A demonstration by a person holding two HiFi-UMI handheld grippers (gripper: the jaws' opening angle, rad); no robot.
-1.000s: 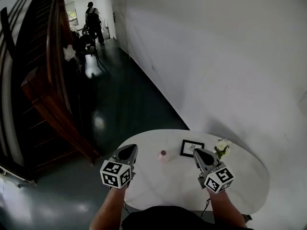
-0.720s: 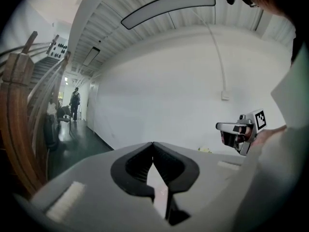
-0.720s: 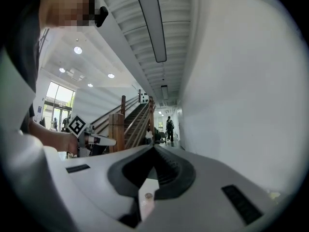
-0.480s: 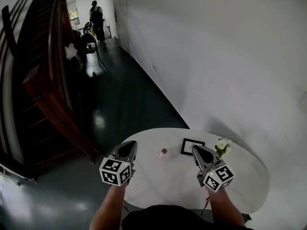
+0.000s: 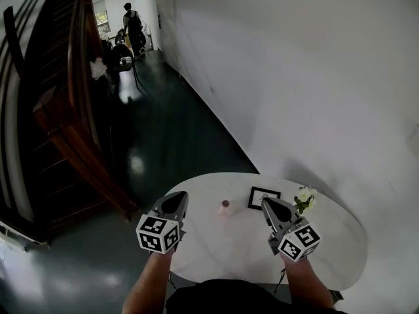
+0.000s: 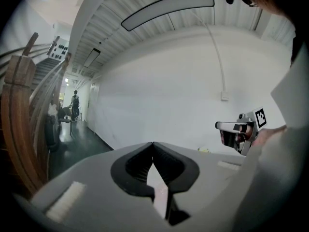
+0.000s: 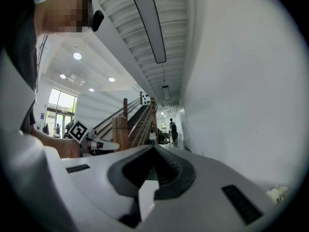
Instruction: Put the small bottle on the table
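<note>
In the head view a small pinkish bottle (image 5: 224, 207) with a dark cap stands upright on the white oval table (image 5: 216, 250), between my two grippers. My left gripper (image 5: 177, 199) is shut and empty, held above the table's left edge, left of the bottle. My right gripper (image 5: 267, 203) is shut and empty too, right of the bottle and in front of a small framed picture. Each gripper view shows its own jaws closed tip to tip with nothing between them: the left gripper (image 6: 153, 144) and the right gripper (image 7: 155, 147).
A black-framed picture (image 5: 263, 197) and a small bunch of white flowers (image 5: 303, 199) stand at the back of the table. A wooden staircase (image 5: 65, 110) rises on the left. A white wall runs along the right. A person (image 5: 134, 28) walks far down the dark corridor.
Both grippers have drifted slightly up and forward in the head view. The person in the corridor has walked farther away. The bottle has not moved.
</note>
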